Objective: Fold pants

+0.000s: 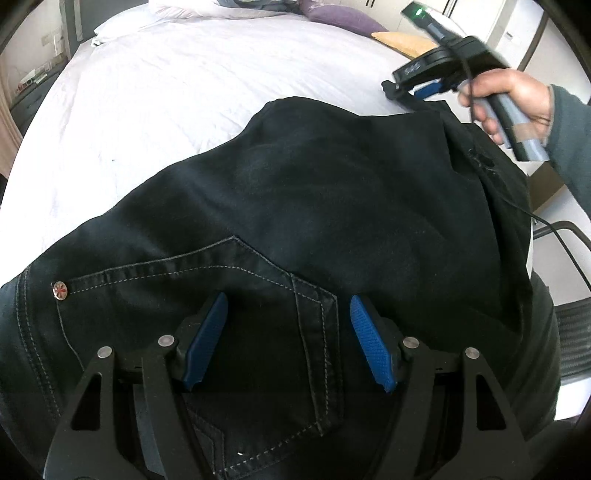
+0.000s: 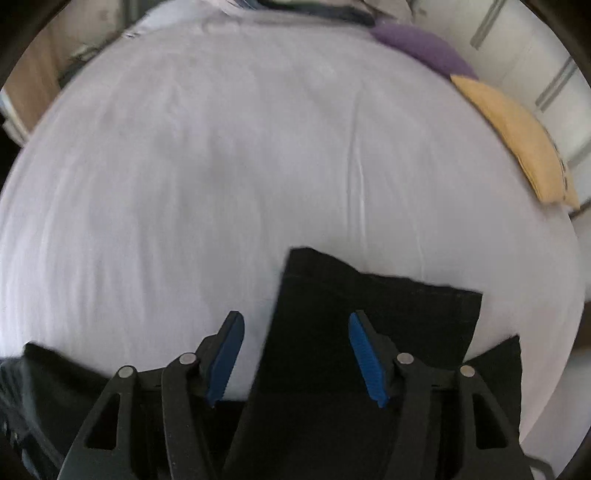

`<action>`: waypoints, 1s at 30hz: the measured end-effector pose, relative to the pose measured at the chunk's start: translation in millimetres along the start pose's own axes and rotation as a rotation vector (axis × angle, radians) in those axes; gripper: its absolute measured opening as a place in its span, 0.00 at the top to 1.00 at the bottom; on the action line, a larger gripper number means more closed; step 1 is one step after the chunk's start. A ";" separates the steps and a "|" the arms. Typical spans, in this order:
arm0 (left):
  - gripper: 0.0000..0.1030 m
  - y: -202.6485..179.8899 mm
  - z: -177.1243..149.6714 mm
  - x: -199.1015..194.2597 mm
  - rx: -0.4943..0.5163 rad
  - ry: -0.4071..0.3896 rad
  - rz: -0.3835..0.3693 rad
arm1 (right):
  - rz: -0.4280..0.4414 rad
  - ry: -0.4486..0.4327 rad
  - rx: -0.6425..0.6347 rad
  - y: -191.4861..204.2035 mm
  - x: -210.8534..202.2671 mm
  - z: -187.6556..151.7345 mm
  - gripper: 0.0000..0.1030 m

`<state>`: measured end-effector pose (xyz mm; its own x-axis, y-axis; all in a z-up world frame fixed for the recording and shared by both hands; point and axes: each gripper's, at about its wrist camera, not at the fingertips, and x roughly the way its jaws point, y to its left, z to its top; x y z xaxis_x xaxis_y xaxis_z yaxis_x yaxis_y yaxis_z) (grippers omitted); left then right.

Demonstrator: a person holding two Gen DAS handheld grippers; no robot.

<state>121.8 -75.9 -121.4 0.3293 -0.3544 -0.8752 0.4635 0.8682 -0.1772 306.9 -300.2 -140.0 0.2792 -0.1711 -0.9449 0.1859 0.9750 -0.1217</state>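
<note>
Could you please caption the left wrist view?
Open left gripper above black jeans' back pocket on white bed.

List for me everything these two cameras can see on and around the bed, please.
pants: one, black with pale stitching, spread on the near part of the bed
bed sheet: one, white, covering the bed
purple cushion: one, far right edge of the bed
yellow cushion: one, right edge, next to the purple one
pillow: one, white, at the head of the bed
left gripper: black with blue pads, open over a pants pocket
right gripper: black with blue pads, open over a leg end
hand: one, gripping the right gripper's handle
</note>
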 end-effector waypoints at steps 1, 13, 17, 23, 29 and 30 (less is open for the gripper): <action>0.35 2.5 -1.9 -0.2 -0.002 -0.001 -0.003 | -0.002 0.021 0.013 -2.2 7.4 2.5 0.43; 0.35 21.9 5.0 0.7 -0.039 -0.019 -0.049 | 0.094 0.017 0.088 -28.1 7.0 5.5 0.92; 0.35 28.6 4.0 4.9 -0.051 -0.018 -0.059 | 0.122 -0.070 0.142 -47.2 -23.8 -2.0 0.97; 0.35 40.0 3.2 3.6 -0.088 -0.015 -0.092 | 0.240 -0.277 0.315 -105.9 -98.5 -42.9 0.97; 0.35 50.8 2.5 -1.5 -0.129 -0.019 -0.103 | 0.303 -0.442 0.658 -212.8 -128.2 -151.7 0.97; 0.35 53.2 2.4 -2.3 -0.141 -0.021 -0.104 | 0.294 -0.432 0.719 -225.4 -120.5 -171.6 0.97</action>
<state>147.8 -29.8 -127.8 0.3036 -0.4507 -0.8395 0.3766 0.8661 -0.3287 69.7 -475.0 -50.9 0.7131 -0.1083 -0.6926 0.5568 0.6879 0.4657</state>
